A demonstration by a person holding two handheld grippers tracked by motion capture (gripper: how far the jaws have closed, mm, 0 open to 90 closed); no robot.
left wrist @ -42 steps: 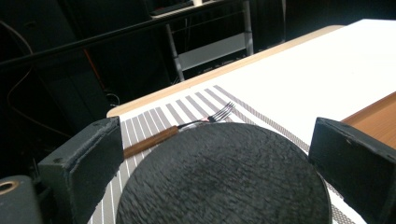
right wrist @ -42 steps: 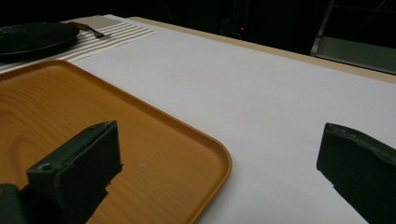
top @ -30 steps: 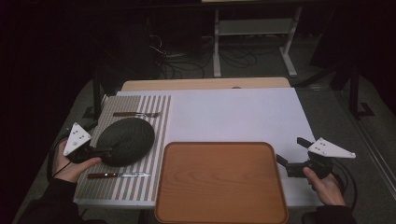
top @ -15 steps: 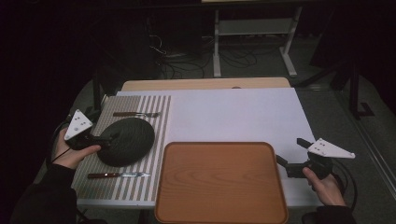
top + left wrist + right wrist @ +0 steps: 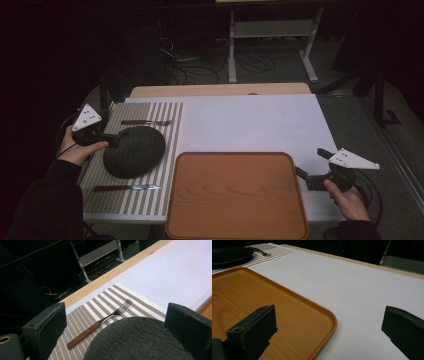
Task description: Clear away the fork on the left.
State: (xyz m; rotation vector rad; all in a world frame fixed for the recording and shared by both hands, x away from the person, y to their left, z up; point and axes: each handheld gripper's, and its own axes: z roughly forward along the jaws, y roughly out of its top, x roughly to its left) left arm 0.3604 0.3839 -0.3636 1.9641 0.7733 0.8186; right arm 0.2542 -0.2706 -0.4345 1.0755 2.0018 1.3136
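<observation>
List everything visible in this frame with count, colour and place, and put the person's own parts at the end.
Plate: 1, dark grey, on the striped mat, left side of the table.
Fork: 1, wooden handle, on the mat beyond the plate.
Knife: 1, dark handle, on the mat in front of the plate.
Placemat: 1, beige and white stripes, left part of the table.
Tray: 1, orange-brown wood, near edge at centre.
Table: 1, white top with a wooden far edge.
Left gripper: 1, black, open at the plate's left rim.
Right gripper: 1, black, open beside the tray's right edge.

Dim room, dark surroundings, evenly lit tabletop, soft shadows, mild grain, no glare
</observation>
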